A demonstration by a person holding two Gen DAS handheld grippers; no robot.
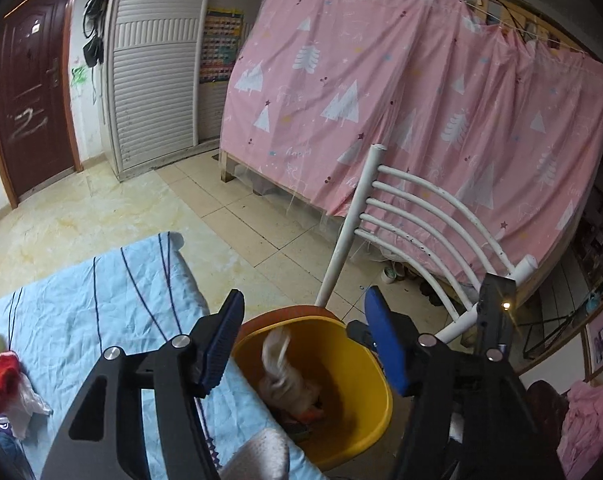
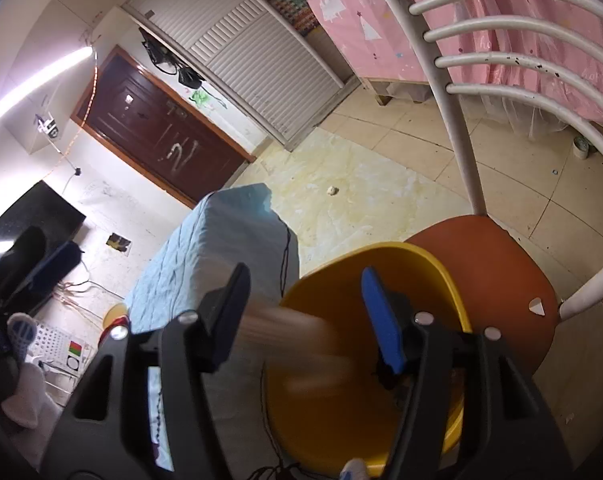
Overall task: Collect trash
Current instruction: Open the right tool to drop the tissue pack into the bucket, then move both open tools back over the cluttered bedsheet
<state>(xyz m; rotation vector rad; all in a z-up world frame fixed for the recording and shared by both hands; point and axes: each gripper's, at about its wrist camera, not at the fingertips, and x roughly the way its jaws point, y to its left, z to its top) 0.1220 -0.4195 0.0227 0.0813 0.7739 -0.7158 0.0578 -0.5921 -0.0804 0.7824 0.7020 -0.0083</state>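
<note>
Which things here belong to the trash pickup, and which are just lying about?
Job:
- yellow bin on the orange chair seat
- pale crumpled scraps in the bin
- red-and-white wrapper on the blue cloth
- scrap on the floor

Lying about:
- pink curtain
- brown door
- tape roll

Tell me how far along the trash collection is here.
Done: crumpled trash lies in the yellow bin on the chair. In hand: nothing gripped; left gripper and right gripper are open over the bin, a blurred piece dropping. Left: the red-and-white wad on the blue cloth.
</note>
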